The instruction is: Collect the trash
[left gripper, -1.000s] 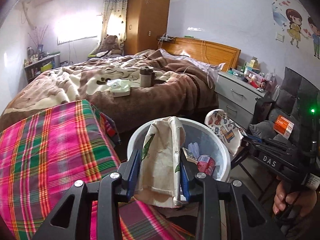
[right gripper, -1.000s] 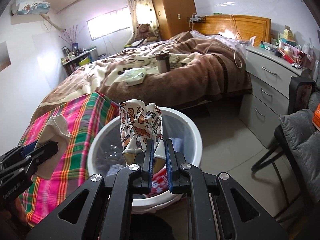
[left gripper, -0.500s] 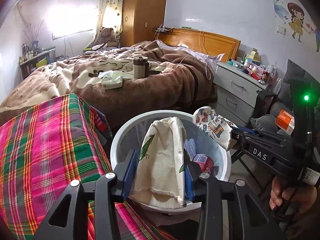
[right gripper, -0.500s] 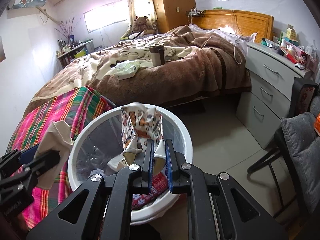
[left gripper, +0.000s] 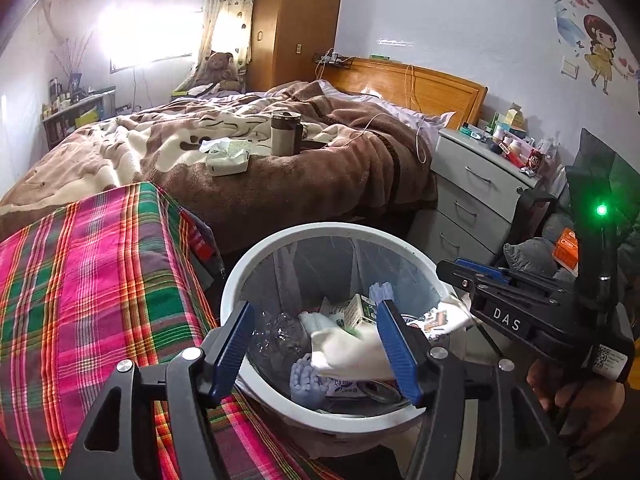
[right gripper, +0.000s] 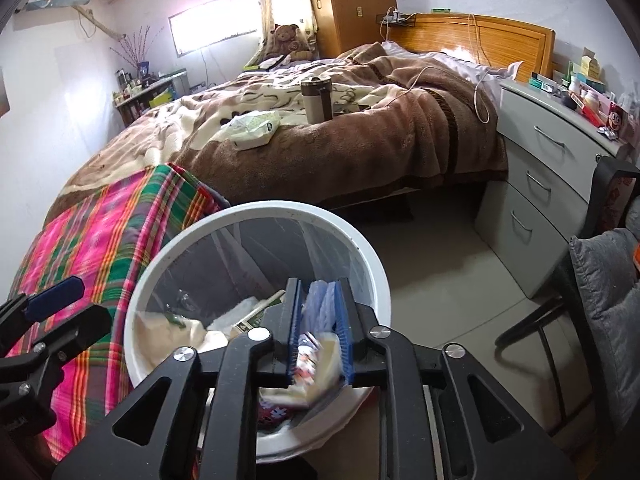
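The white bin (left gripper: pixel 248 276) sits on the floor directly under both of my tools, and everything else here I place relative to it. Inside the bin lies the trash: a cream paper wrapper (left gripper: pixel 348 350) on top of the heap, a small green-and-white carton (left gripper: pixel 360 310) beside it, and clear plastic (left gripper: pixel 276 336) toward the bin's near-left wall. My left gripper (left gripper: pixel 316 350) hangs over the bin's near rim with its blue pads spread wide and nothing between them; the cream wrapper lies below it, free of the pads. My right gripper (right gripper: pixel 320 334) is over the bin's right side, its pads parted only a little, and a patterned paper piece (right gripper: pixel 314 364) shows blurred in the gap near the base of the pads; I judge it is slipping out, but I cannot tell whether the pads touch it. To finish this drop well, I should open the right pads wider while staying inside the rim, so the paper falls in rather than onto the rim or floor, then lift both tools straight up without catching the bin's clear liner. Left of the bin is a pink plaid cloth (left gripper: pixel 80 280); behind it, the bed with its brown blanket (left gripper: pixel 320 176); to its right, grey drawers (right gripper: pixel 552 184).
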